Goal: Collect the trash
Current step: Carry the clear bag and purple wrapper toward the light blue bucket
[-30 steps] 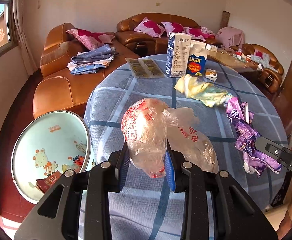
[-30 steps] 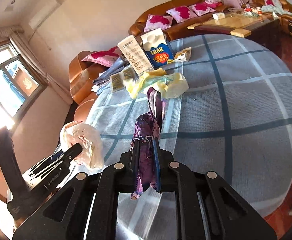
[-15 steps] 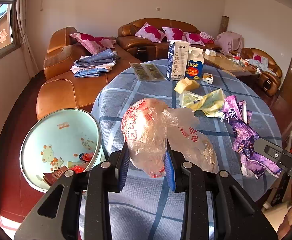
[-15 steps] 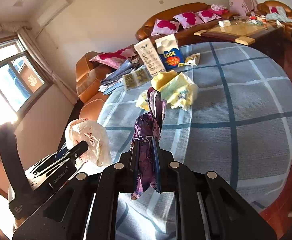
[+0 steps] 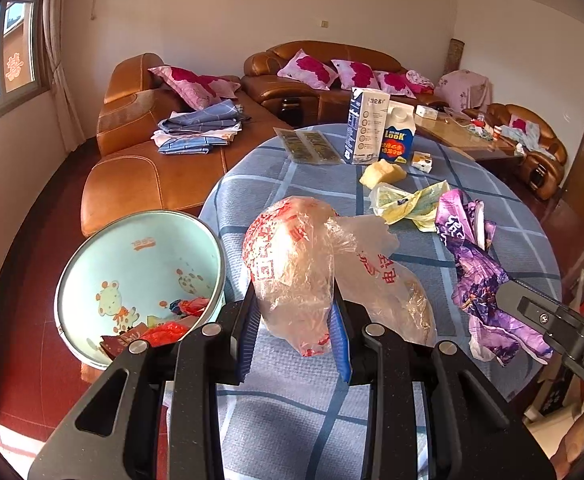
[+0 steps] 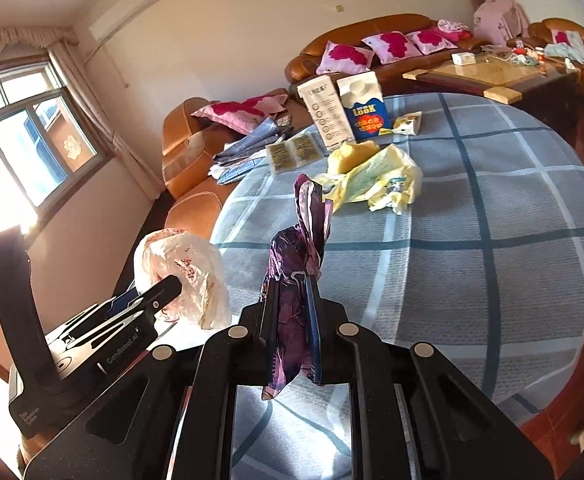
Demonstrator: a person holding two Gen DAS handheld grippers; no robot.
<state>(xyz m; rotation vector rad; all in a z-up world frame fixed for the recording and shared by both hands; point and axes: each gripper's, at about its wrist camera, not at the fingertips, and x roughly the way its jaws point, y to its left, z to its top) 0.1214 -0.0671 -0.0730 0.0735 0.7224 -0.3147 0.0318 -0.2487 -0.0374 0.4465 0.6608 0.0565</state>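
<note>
Left tool (image 5: 296,316) is clamped on a crumpled clear plastic bag with red print (image 5: 292,264), the bag bulging up and out past the blue pads. Right tool (image 6: 292,336) is pinched nearly flat on a purple foil wrapper (image 6: 300,252), which stands up tall and thin between the fingers, long axis running straight out along them.

What matters next, I'd say: the light blue bin (image 5: 91,256) sits on the floor just off the table (image 5: 472,380) edge, down and to the left of the left tool. So the left hand is clearly the nearer one, with the right further over the cloth. Both tools tilt downward. A yellow bag (image 6: 372,184) and cartons (image 6: 362,106) are left on the table.
</note>
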